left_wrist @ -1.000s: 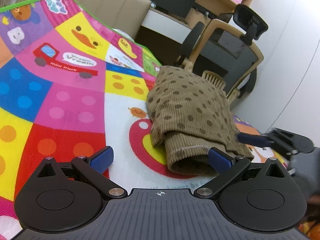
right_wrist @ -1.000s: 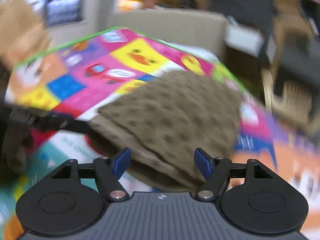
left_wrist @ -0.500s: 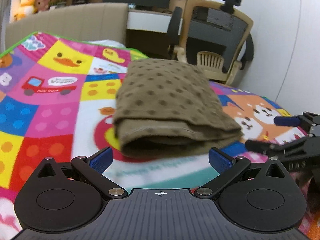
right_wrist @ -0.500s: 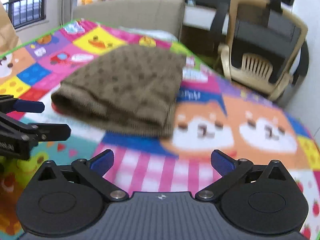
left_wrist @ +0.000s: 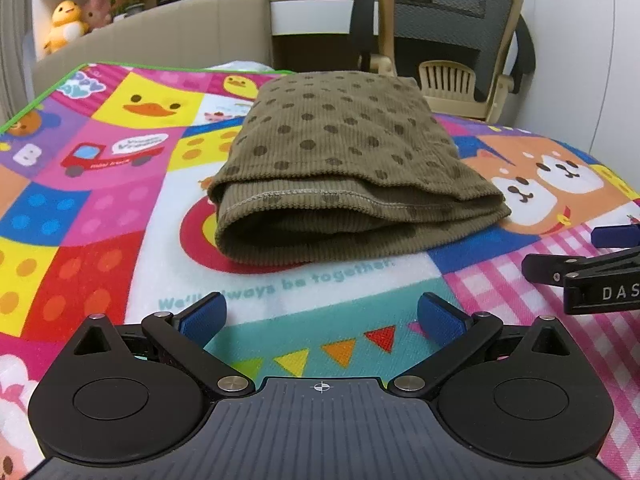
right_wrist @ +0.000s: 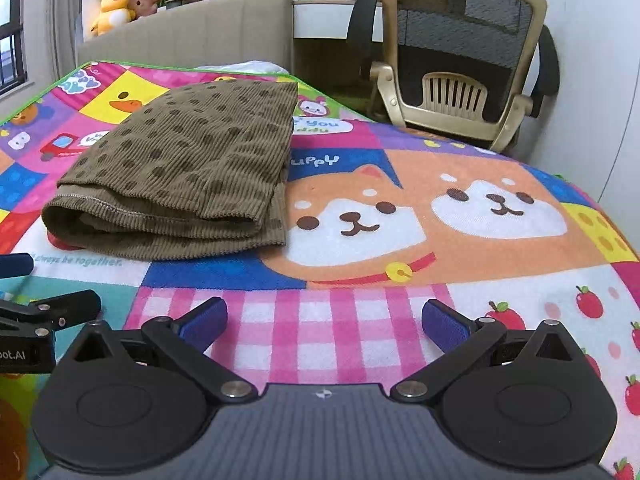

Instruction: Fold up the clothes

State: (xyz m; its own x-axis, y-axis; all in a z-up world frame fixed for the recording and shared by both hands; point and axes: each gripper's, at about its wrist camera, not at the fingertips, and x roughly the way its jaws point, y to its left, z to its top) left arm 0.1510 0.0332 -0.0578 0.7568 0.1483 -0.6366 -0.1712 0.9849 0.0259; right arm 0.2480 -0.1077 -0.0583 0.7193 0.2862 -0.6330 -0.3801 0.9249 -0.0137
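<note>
An olive-brown dotted corduroy garment [left_wrist: 344,168] lies folded into a flat bundle on the colourful play mat [left_wrist: 100,216]. It also shows in the right wrist view [right_wrist: 180,172], left of centre. My left gripper [left_wrist: 322,316] is open and empty, a short way in front of the garment's near fold. My right gripper [right_wrist: 324,320] is open and empty, in front and to the right of the garment, over the pink checked patch. Each gripper shows at the edge of the other's view, the right one [left_wrist: 592,268] and the left one [right_wrist: 36,308].
The mat [right_wrist: 460,208] covers a bed with a beige headboard [left_wrist: 160,36] at the back. An office chair [right_wrist: 464,52] and a small beige plastic chair [left_wrist: 448,80] stand beyond the mat's far edge. Plush toys [left_wrist: 68,24] sit on a shelf at back left.
Both grippers have pulled back from the folded garment and swung to face it squarely. The right gripper opened wider. The garment stays folded on the mat.
</note>
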